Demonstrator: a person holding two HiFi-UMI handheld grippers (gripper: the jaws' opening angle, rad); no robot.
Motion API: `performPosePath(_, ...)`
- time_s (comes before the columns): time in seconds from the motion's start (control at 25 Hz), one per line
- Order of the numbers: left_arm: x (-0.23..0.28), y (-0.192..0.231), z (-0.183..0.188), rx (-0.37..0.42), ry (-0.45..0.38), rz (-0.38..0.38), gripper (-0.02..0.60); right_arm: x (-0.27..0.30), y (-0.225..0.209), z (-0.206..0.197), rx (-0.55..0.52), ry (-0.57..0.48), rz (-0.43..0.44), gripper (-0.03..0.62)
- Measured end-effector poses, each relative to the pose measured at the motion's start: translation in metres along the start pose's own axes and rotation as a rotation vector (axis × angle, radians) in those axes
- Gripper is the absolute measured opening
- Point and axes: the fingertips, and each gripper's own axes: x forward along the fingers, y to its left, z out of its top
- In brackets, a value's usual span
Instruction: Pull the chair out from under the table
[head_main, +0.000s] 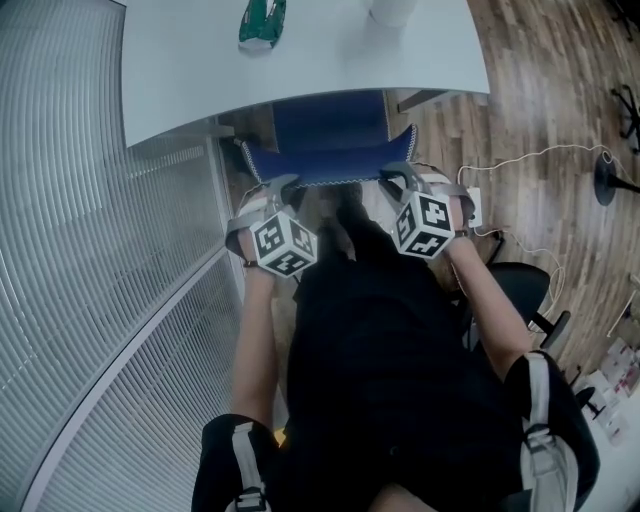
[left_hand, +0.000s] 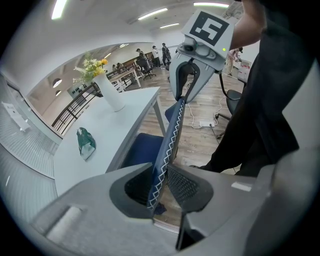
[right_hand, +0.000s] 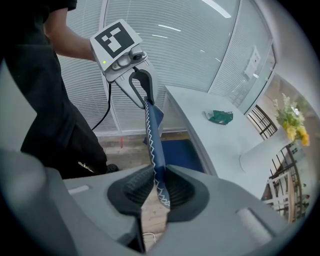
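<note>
Nearest the head view is the person's dark-clothed torso, filling 6 o'clock, with both forearms reaching up toward 12. At the end of them the left tool (head_main: 277, 188) and the right tool (head_main: 402, 178) sit side by side, one at about 10 o'clock and the other at about 2 o'clock from the torso. Each is pinched onto the top edge of the blue chair (head_main: 330, 125). The left gripper view shows the stitched rim of the backrest (left_hand: 169, 140) running up between the closed pads of the left tool (left_hand: 159, 176). The right gripper view shows the same rim clamped in the right tool (right_hand: 157, 187). The backrest's long axis runs from 9 to 3 o'clock, straight across the line of the arms, and the two tools hold it near opposite ends, so neither hand is nearer. The chair lies at 12 o'clock from the tools, its seat partly tucked beneath the near edge of the white table (head_main: 320, 60), which carries a green packet (head_main: 262, 22) and a white vase (head_main: 392, 10). The pull, I judge, should go straight toward 6 o'clock, square to that rim and even on both sides, or the chair may slew toward the table leg (head_main: 425, 98) at 1 o'clock.
</note>
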Motion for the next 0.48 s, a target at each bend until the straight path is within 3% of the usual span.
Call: performPosePath(0.48,-0.033,-0.062,-0.028,0.053,-0.008,-0.038,0.092,-0.015,0.082,0.006,0.048,0.025,0.004,0.077)
